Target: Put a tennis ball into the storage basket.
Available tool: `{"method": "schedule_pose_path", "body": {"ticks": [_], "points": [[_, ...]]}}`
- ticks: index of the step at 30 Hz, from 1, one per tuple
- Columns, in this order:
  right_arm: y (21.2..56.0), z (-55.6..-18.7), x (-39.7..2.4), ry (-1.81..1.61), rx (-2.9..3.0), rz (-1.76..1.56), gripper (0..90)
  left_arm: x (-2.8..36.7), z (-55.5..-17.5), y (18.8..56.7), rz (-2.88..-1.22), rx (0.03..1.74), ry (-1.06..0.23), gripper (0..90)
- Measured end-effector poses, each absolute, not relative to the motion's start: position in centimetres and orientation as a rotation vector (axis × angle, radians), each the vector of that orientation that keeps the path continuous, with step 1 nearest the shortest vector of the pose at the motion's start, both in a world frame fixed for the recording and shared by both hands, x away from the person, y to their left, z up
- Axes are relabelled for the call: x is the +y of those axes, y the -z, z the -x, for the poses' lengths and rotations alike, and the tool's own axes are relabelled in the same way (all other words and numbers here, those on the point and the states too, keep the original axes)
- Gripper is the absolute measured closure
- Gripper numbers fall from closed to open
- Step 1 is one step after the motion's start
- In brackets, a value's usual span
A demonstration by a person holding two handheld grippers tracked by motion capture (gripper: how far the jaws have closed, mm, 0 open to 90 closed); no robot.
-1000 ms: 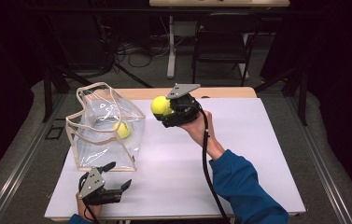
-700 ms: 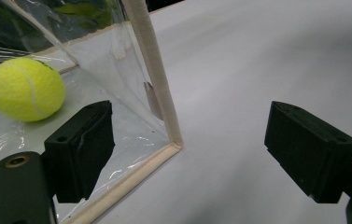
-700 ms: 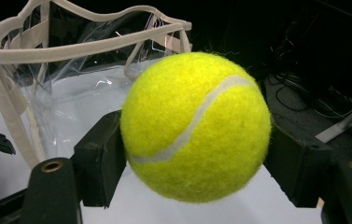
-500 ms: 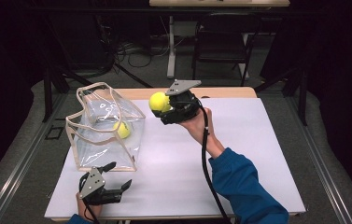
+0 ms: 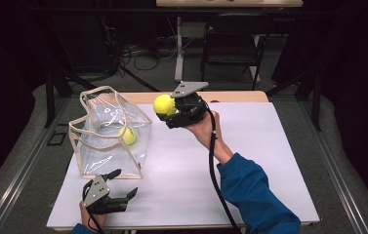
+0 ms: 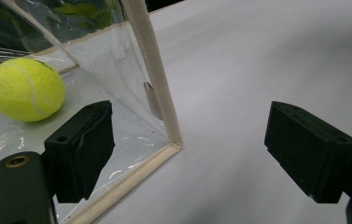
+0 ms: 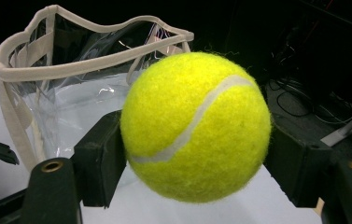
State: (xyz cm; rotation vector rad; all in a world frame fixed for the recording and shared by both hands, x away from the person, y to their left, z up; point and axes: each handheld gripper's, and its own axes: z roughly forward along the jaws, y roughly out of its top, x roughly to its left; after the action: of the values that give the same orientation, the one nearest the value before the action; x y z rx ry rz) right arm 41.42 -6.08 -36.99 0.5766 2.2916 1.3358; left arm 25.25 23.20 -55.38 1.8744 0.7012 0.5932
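My right gripper [image 5: 168, 109] [image 7: 194, 154] is shut on a yellow tennis ball [image 5: 163, 104] [image 7: 195, 127], raised above the white table [image 5: 250, 156] just right of a clear plastic bag [image 5: 107, 132] [image 7: 61, 79] with beige trim. A second tennis ball [image 5: 127, 135] [image 6: 26, 88] lies inside that bag. My left gripper [image 5: 121, 189] [image 6: 190, 149] rests low at the table's front left edge, jaws open, pointing at the bag's [image 6: 155, 88] near corner with nothing between them.
The bag's mouth gapes upward, its rim standing at about the height of the held ball. A wooden strip [image 5: 240, 96] runs along the table's far edge. Beyond it are a dark chair [image 5: 230, 48], stands and floor cables [image 5: 137, 51].
My right gripper has carried the ball a little to the left, closer to the bag's opening. The left gripper has stayed put.
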Motion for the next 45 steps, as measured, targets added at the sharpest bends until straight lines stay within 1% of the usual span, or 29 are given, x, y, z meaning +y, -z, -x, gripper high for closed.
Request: {"method": "schedule_pose_path", "body": {"ticks": [31, 45], "points": [[36.1, -41.8, -4.6, -1.336, 2.309, -0.541, 26.8, 23.2, -25.3, 55.4, -1.874, 0.705, -0.588, 16.0], [35.7, -42.1, -3.3, -1.327, 2.323, -0.523, 26.8, 23.3, -25.2, 55.3, -1.873, 0.695, -0.595, 16.0]]}}
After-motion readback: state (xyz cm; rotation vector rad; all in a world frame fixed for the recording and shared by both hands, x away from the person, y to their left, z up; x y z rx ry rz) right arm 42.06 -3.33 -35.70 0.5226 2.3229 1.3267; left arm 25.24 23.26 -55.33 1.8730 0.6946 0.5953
